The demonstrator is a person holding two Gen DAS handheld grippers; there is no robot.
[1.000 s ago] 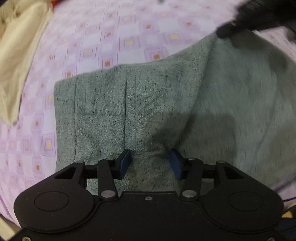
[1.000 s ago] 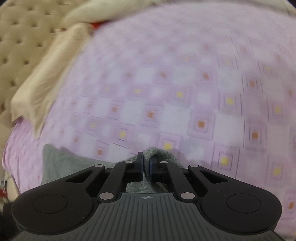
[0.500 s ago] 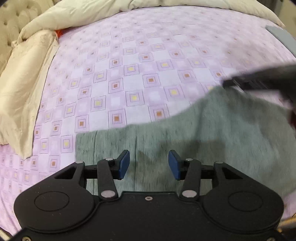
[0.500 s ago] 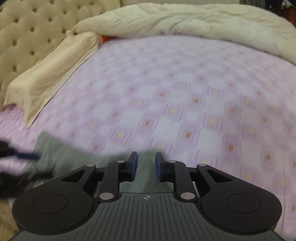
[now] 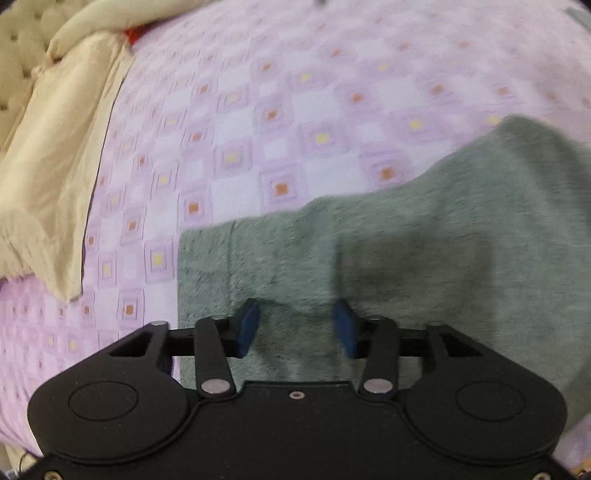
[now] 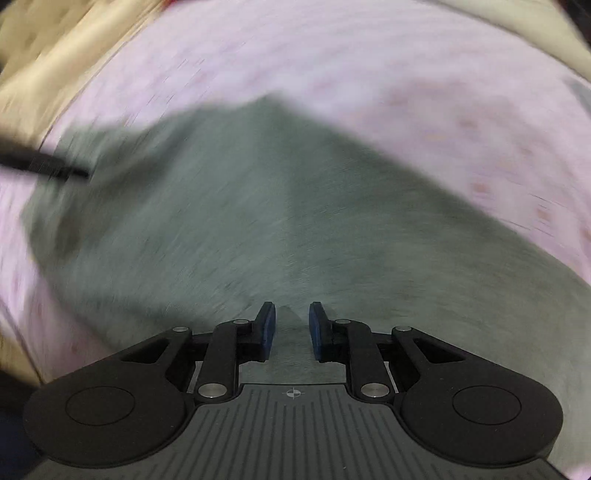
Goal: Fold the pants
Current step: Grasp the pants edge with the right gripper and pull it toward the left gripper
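Grey-green pants (image 5: 424,251) lie folded on a purple checked bedsheet (image 5: 295,110). In the left wrist view my left gripper (image 5: 295,326) is open just above the near part of the fabric and holds nothing. In the blurred right wrist view the pants (image 6: 277,206) fill the middle. My right gripper (image 6: 291,328) is open over them and empty. The left gripper shows there as a dark blurred bar (image 6: 44,166) at the far left.
A beige pillow (image 5: 55,155) lies at the left of the bed, with a tufted beige headboard (image 5: 22,26) behind it. A small red item (image 5: 133,35) peeks out by the pillow. A beige duvet (image 6: 517,29) lies at the back.
My right gripper let go of the pants, opened, and now looks down on the fabric. My left gripper stayed open and drew back a little. The pants lie flatter.
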